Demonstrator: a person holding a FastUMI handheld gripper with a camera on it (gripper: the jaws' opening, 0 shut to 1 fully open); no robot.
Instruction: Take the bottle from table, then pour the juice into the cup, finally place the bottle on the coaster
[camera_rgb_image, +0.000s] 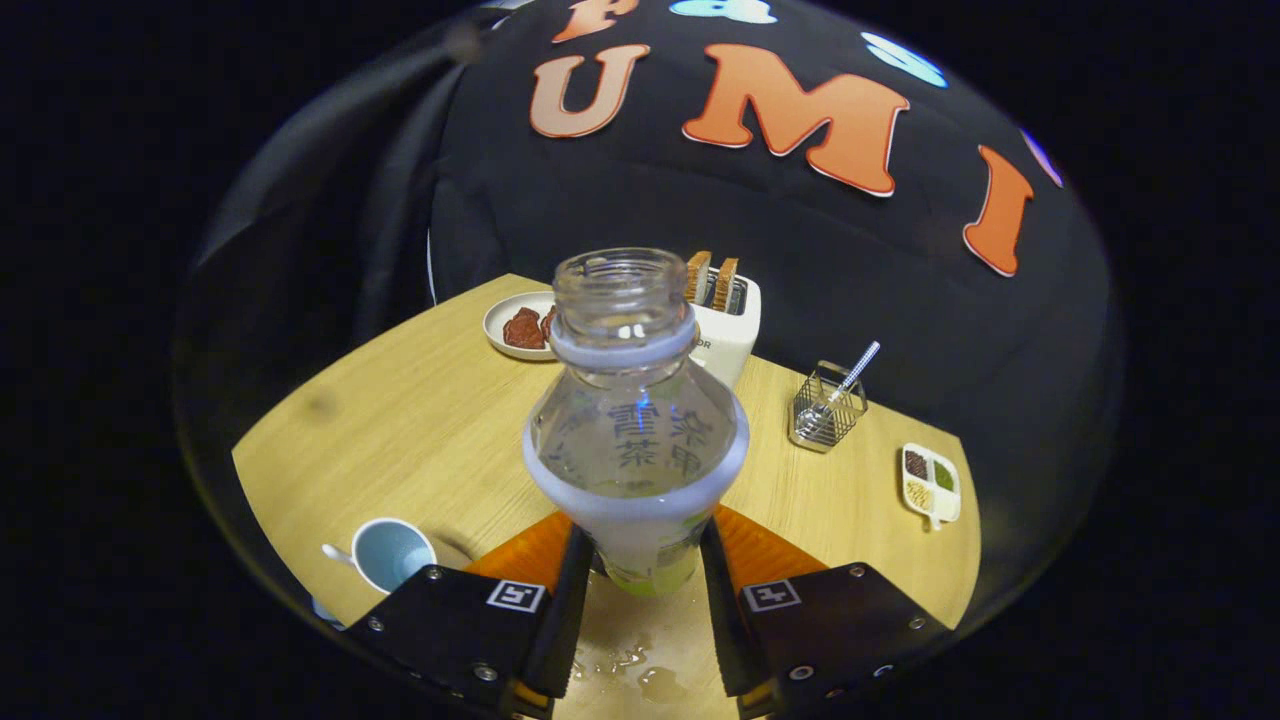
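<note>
Between upright tongs (640, 575), clamped bottle (634, 420)

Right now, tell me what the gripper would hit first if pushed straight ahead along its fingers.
The gripper is shut on the bottle, so the bottle leads. Beyond it in that line stands the toaster; that would likely be met first, though depth is unclear.

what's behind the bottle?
Behind the bottle, held upright between the tool's fingers: a white toaster with two toast slices, partly covered. Left of it, a plate of reddish food.
</note>
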